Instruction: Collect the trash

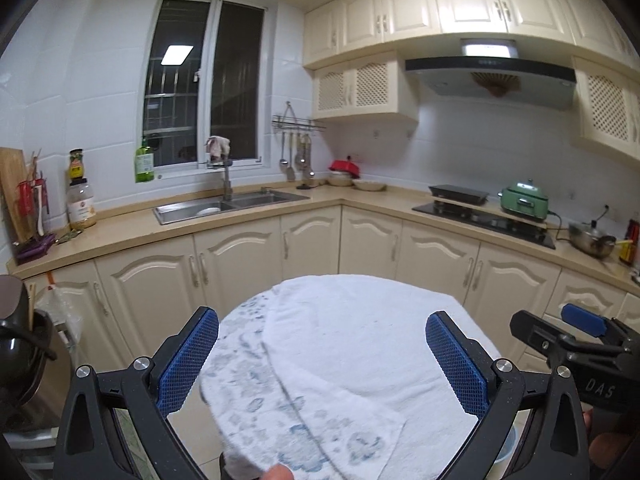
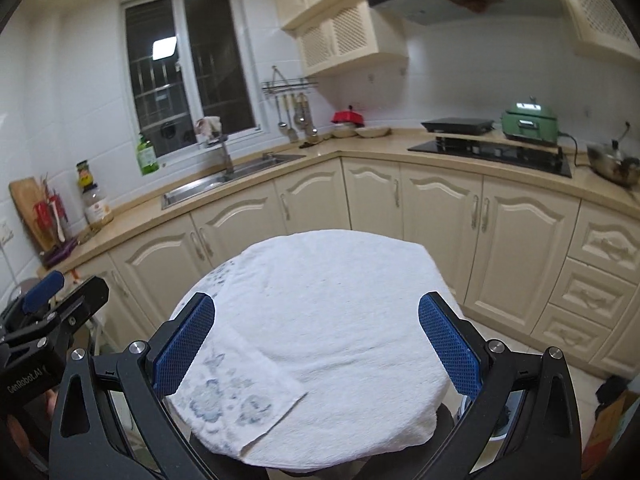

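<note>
Two grippers hang over a small round table draped in a white towel [image 1: 360, 344], and neither has anything between its pads. From its own camera the left gripper [image 1: 322, 364] shows its blue-padded fingers [image 1: 188, 360] spread wide with only cloth behind the gap; the right gripper [image 2: 316, 350] is spread just as wide above the same towel, and it also shows at the right edge of the left view, its blue pad raised. On the towel's near left part lies a flat paper napkin with a faded blue flower print [image 2: 236, 396], one corner pointing toward the middle of the table; this looks to be the trash to collect, though nothing else loose shows on the cloth. It sits just beside the right gripper's left finger and runs under the left gripper's span. Judging by this, the task is at its very start: the napkin is ungrasped and no piece has gone anywhere. A dark bin-like container [image 1: 24, 360] stands low at the left, near a clear plastic bag [image 1: 60, 312] hung on a cabinet door; which one is meant to receive the trash I cannot tell. Pinching the thin sheet off the soft cloth and carrying it there is all still to do.
</note>
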Demonstrator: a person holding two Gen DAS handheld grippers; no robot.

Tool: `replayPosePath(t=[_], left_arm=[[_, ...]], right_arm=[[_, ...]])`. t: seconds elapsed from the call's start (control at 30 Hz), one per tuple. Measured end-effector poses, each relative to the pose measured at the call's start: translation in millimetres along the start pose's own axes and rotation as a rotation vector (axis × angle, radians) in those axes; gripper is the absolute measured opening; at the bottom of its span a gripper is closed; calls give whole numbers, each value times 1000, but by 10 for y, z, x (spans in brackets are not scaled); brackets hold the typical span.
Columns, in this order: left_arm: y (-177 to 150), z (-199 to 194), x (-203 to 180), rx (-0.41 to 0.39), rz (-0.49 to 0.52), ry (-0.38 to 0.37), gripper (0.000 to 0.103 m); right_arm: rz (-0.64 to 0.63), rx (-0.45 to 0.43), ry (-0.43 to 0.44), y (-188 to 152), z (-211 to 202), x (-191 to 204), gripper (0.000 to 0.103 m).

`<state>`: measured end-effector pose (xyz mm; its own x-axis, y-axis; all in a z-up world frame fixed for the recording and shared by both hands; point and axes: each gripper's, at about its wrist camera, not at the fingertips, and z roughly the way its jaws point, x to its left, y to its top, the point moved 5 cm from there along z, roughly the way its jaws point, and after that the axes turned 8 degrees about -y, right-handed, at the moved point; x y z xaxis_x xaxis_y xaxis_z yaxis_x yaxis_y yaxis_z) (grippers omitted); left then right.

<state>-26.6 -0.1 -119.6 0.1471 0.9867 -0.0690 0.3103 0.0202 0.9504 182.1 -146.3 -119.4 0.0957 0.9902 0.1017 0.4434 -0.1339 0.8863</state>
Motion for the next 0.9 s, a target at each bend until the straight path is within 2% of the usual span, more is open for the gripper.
replayPosePath(t=[0.17,0.27,0.67,0.9], left_arm=[[20,-138,-1,-16,-13,33,102],[39,-49,-19,-13,-27,11,102],[56,113,-24,-24,-35,0,102],[68,80,-52,-42,-48,-12,102]], right_arm=[[-24,-4,15,-62,-55,118,103],[-34,-10,20,-70,-87,164,103],[-28,-24,13,-73,-154,132,103],[-33,-16,20,-77,-182,153,103]])
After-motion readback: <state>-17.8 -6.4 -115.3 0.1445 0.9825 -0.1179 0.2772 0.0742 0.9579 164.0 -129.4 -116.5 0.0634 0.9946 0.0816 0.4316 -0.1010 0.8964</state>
